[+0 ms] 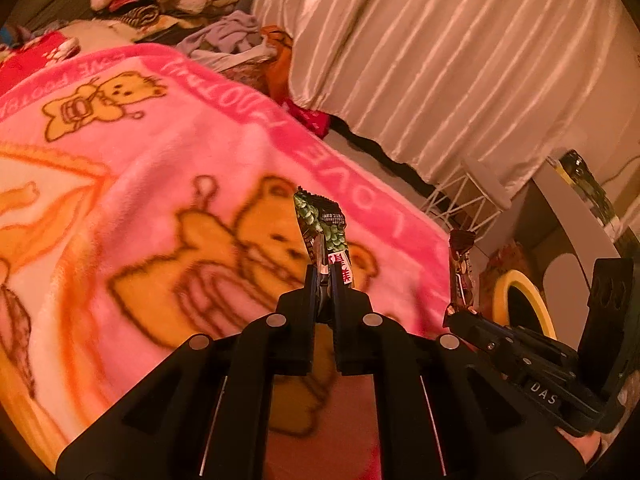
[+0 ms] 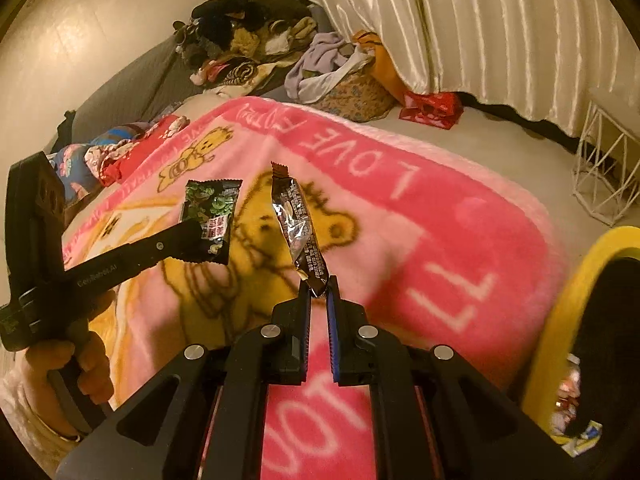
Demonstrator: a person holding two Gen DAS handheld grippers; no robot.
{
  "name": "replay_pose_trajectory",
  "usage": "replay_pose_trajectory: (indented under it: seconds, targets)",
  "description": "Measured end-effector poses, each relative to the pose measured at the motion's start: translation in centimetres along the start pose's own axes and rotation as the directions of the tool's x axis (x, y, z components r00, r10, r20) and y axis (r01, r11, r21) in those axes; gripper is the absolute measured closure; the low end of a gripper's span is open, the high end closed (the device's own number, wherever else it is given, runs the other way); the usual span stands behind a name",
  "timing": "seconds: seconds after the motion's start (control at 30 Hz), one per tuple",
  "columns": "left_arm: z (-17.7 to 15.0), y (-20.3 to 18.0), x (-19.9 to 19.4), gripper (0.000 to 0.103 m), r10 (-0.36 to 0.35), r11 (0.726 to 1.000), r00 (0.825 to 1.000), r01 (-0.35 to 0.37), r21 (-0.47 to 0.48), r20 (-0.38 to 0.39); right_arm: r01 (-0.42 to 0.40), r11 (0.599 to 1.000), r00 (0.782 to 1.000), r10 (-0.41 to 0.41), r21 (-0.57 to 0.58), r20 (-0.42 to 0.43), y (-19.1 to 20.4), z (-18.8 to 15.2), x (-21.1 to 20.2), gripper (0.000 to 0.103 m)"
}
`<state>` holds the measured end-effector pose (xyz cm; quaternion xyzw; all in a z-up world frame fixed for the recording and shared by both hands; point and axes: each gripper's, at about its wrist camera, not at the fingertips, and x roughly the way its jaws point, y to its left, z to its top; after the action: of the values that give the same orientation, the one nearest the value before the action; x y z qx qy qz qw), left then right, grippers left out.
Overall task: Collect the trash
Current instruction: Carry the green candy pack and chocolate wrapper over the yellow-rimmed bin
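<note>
In the left wrist view, the left gripper [image 1: 325, 270] has its fingers clamped on the lower end of a green snack wrapper [image 1: 326, 226], which stands up from the tips, clear of the pink bear-print blanket [image 1: 160, 184] covering the bed below. The grip sits at one end of the packet, probably because that was the edge easiest to pinch off the soft fabric. At the right of this view the right gripper [image 1: 460, 312] shows from the side, holding a dark brown wrapper [image 1: 461, 268] upright. Just beyond it is the yellow rim of a bin [image 1: 505, 280] with a dark inside. A pale curtain [image 1: 460, 48] hangs across the far side, with a white wire stand [image 1: 464, 196] at its foot.

In the right wrist view, the right gripper [image 2: 319, 286] has its fingers shut on the bottom end of the brown wrapper [image 2: 298, 228], a long shiny packet that leans up and to the left over the blanket [image 2: 440, 216]. To the left, the left gripper [image 2: 192, 232] comes in from the side with the green wrapper [image 2: 210, 216] pinched at its tip, and a hand [image 2: 76, 372] grips its handle near the lower left edge. The two packets are near each other but apart. The yellow bin [image 2: 560, 320] sits at the near right, with some litter visible inside, so both pieces of trash look ready to be carried that way and dropped in. A heap of clothes [image 2: 248, 52] and a red bag [image 2: 432, 108] lie at the far end of the bed.
</note>
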<state>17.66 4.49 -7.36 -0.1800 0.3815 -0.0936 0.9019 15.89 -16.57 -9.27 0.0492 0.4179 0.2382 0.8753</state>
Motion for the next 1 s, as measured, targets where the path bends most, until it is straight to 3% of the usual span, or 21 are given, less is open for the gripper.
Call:
replay_pose_trajectory:
  seconds: [1.0]
  targets:
    - [-3.7, -11.9, -1.9, 0.099, -0.117, 0.974, 0.993, 0.118, 0.191, -0.017, 0.102, 0.967, 0.988, -0.126, 0.233, 0.088, -9.1, -5.6, -9.8, 0.095]
